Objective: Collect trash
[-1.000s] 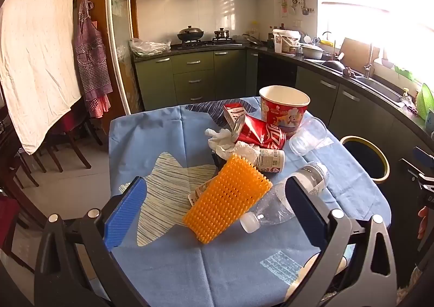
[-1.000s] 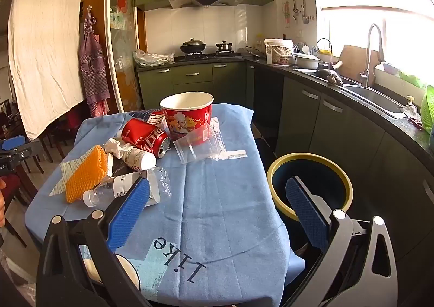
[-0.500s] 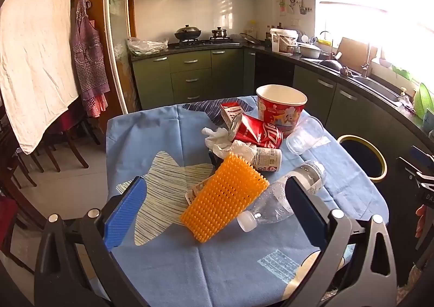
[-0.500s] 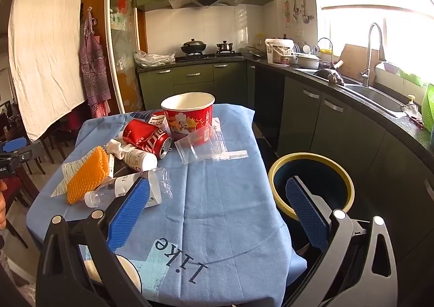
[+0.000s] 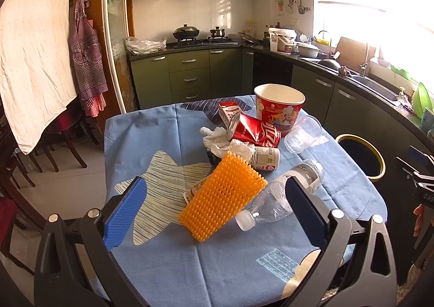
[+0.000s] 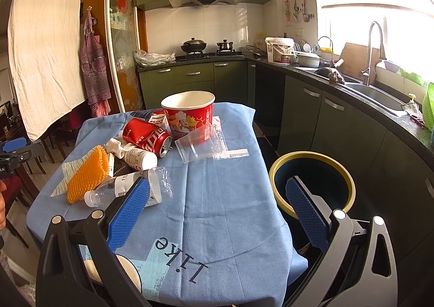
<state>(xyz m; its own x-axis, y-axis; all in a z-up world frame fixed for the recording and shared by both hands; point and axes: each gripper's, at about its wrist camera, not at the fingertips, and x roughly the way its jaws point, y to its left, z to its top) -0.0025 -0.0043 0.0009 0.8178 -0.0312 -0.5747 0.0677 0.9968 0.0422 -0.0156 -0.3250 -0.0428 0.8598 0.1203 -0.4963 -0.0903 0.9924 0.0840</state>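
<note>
Left wrist view looks from the counter's (image 5: 152, 127) near edge toward 12 o'clock; right wrist view sits near its right corner, bin (image 6: 312, 182) at 3 o'clock; both share the trash pile (image 5: 244, 149)

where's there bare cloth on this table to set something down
Bare cloth lies between the water bottle and the bin, toward the near edge. The far-left part by the can, paper bucket, plastic cup and orange pad is crowded.
</note>
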